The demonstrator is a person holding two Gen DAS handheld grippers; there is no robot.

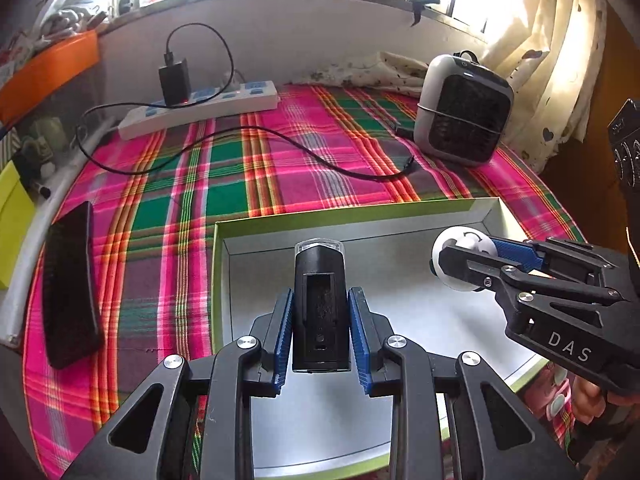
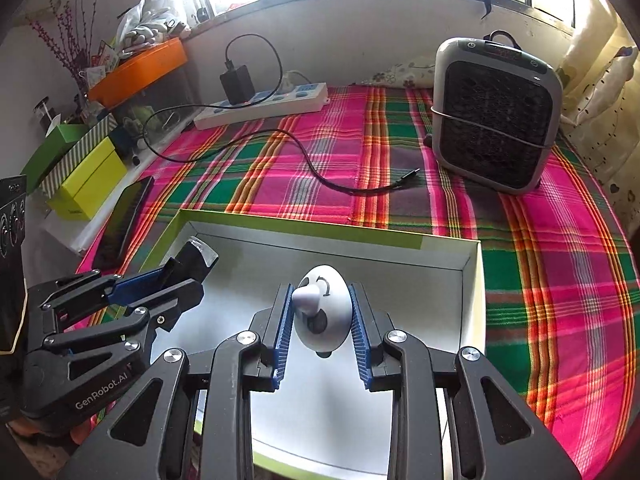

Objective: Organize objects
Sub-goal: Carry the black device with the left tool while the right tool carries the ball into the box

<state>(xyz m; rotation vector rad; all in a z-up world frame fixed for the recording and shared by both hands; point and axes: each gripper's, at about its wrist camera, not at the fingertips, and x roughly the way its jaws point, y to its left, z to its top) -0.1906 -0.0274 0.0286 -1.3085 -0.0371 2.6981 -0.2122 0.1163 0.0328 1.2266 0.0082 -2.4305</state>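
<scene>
Both tools, left tool (image 1: 320,316) clamped on our black device (image 1: 321,300) and right tool (image 2: 320,316) on our white knob (image 2: 322,312), hang over the open box (image 1: 360,216), we judge for dropping them inside.

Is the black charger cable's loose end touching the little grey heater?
Apart. The right wrist view shows the cable's loose end lying on the plaid cloth, with a strip of bare cloth between it and the grey heater.

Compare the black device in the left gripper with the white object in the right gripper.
The black device is boxy and elongated with a clear cap; the white object is rounded and egg-like. Both are clamped between blue pads over the open box, in the left gripper and right gripper.
</scene>
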